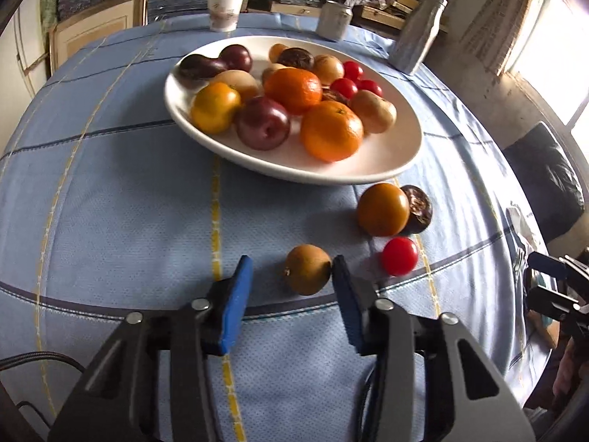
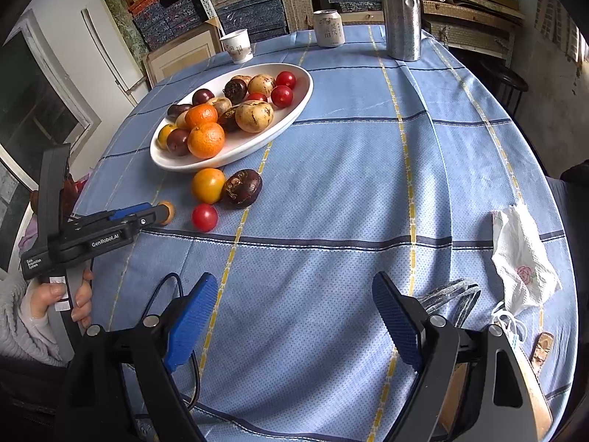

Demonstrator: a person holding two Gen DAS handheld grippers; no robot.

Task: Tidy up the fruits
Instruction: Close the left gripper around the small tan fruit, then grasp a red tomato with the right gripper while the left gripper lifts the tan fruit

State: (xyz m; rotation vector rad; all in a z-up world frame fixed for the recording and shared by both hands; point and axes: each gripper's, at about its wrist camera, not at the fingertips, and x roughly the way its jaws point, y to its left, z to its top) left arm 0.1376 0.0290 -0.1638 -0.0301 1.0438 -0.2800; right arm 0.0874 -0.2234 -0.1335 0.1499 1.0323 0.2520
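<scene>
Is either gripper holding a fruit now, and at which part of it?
No firm hold shows. The small brown fruit lies between the left gripper pads, one pad at its side. The right gripper is open and empty.

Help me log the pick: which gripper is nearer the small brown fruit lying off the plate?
Left. The left gripper has the small brown fruit between its fingers, one pad touching it. The right gripper hangs open over bare cloth, well away.
</scene>
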